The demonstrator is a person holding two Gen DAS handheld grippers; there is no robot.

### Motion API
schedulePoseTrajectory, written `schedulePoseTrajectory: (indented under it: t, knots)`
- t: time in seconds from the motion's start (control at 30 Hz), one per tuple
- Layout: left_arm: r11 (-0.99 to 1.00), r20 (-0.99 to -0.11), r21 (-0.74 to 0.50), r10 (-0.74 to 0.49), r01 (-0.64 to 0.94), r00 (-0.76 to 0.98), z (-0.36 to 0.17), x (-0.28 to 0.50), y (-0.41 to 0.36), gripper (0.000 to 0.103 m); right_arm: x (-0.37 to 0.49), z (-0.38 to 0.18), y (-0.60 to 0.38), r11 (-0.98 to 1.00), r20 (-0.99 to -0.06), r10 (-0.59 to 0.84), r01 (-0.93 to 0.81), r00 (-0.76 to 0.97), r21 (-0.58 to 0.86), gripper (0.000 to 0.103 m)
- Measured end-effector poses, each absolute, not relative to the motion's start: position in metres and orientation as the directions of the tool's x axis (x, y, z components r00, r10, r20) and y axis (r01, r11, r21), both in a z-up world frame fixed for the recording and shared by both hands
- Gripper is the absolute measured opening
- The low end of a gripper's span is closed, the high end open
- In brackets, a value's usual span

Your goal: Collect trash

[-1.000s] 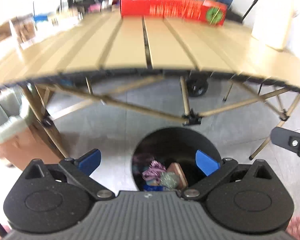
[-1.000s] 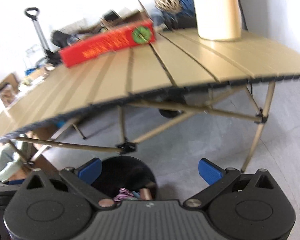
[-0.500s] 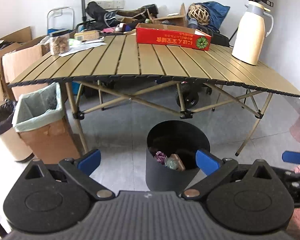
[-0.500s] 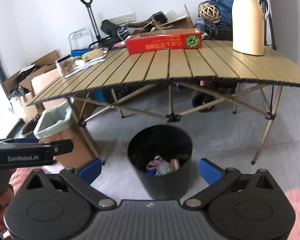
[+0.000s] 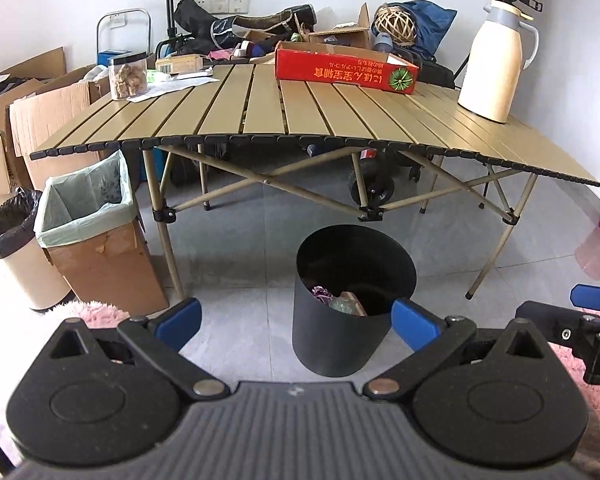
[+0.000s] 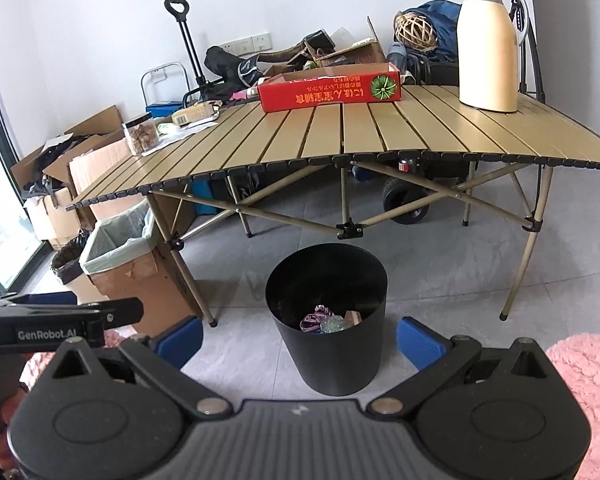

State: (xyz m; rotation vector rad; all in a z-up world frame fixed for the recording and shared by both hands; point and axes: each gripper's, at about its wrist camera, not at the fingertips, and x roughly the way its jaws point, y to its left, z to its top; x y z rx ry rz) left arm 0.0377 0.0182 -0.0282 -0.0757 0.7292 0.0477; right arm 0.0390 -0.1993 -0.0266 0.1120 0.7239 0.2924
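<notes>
Both grippers, left gripper (image 5: 296, 320) and right gripper (image 6: 299, 336), hung spread wide and empty above the floor. Beyond them the black bin (image 5: 354, 300) held the trash (image 5: 336, 302), before the slatted table (image 5: 300, 116).

Storeroom: cardboard boxes (image 5: 40, 112), folding table (image 5: 300, 120)

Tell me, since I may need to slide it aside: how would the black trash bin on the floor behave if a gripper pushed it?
The black trash bin looks thin-walled and holds only a few scraps, so it is probably light. It narrows toward the base, so a push near the rim might tip it. On the smooth floor tiles, a low push would likely slide it.
</notes>
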Motion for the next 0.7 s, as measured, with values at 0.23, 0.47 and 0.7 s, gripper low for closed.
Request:
schedulePoseTrajectory:
  t: [0.23, 0.47, 0.7]
  knots:
    - [0.996, -0.667, -0.052, 0.018, -0.07, 0.745, -0.0281, 0.0373, 0.0182, 0.103, 0.0427, -0.0259, -0.2017, 0.954, -0.631, 0.301, -0.224, 0.715, 0.2, 0.103]
    - [0.996, -0.669, -0.054, 0.019, -0.074, 0.743, -0.0258, 0.0378, 0.0197, 0.103, 0.0423, -0.025, -0.2011, 0.954, -0.627, 0.3, -0.228, 0.719, 0.194, 0.103]
    - [0.996, -0.668, -0.053, 0.019, -0.074, 0.744, -0.0259, 0.0377, 0.0201, 0.103, 0.0416, -0.0237, -0.2006, 0.954, -0.622, 0.3, -0.231, 0.723, 0.191, 0.103]
